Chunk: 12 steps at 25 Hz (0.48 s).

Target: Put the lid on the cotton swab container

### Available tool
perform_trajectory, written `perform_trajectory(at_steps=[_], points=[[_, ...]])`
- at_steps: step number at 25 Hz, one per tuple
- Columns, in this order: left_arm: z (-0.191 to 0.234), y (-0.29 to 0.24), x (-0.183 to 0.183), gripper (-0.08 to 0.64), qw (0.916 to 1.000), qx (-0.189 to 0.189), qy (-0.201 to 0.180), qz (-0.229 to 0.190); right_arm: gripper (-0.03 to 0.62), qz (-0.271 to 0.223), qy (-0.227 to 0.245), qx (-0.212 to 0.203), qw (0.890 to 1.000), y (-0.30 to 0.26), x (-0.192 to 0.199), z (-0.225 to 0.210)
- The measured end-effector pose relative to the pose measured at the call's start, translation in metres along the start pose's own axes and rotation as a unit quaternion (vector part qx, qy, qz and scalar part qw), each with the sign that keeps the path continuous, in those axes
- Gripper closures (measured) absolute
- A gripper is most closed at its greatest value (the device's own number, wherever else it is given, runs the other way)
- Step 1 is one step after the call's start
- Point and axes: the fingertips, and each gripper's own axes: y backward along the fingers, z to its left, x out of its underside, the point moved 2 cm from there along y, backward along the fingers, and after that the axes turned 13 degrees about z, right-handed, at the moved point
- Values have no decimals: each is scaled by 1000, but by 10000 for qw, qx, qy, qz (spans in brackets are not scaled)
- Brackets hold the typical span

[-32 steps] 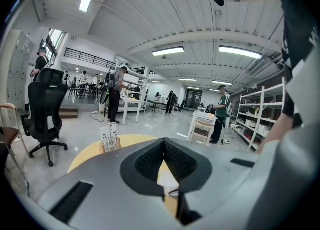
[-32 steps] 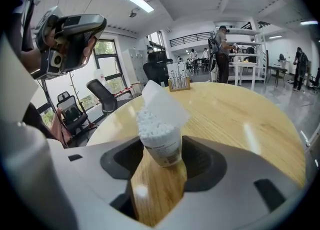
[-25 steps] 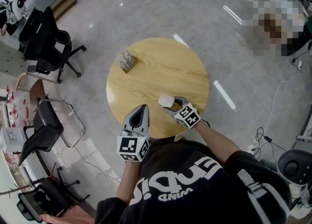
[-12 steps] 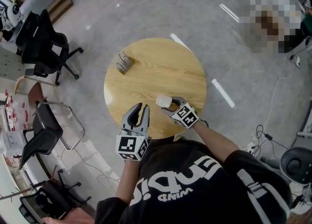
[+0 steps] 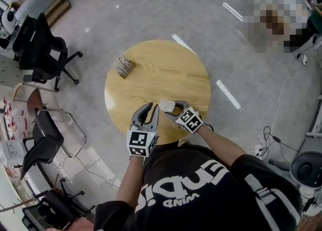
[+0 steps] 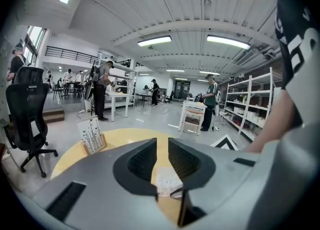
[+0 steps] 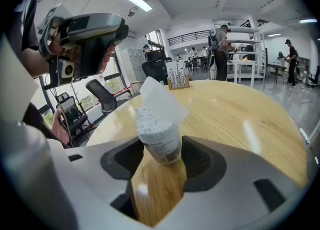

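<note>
Between right tool (image 7: 160,149) jaws, cotton swab container (image 7: 157,136), its lid (image 7: 162,98) hinge indistinct.

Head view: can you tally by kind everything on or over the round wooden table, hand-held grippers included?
Cotton swab container: 1
Wooden stand of upright sticks: 1
Hand-held gripper: 2, the left hand-held gripper and the right hand-held gripper
Total: 4

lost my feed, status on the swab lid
Right tool shut on container. Lid up over swabs, not closed. Left tool open, empty, close by. Rack far across table, not in the way.
</note>
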Motion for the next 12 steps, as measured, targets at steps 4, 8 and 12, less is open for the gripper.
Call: perform_trajectory(at_steps=[4,8,12], points=[[0,-24,5,495,9997,174,-20,148,360,33,18,18,10000,0,0,0],[-2,-45,10,495,9988,352,-85,316,360,48,18,18,10000,-1,2,1],[2,-63,13,495,9980,406,-66,487,360,44,-2,43,10000,-2,1,0]])
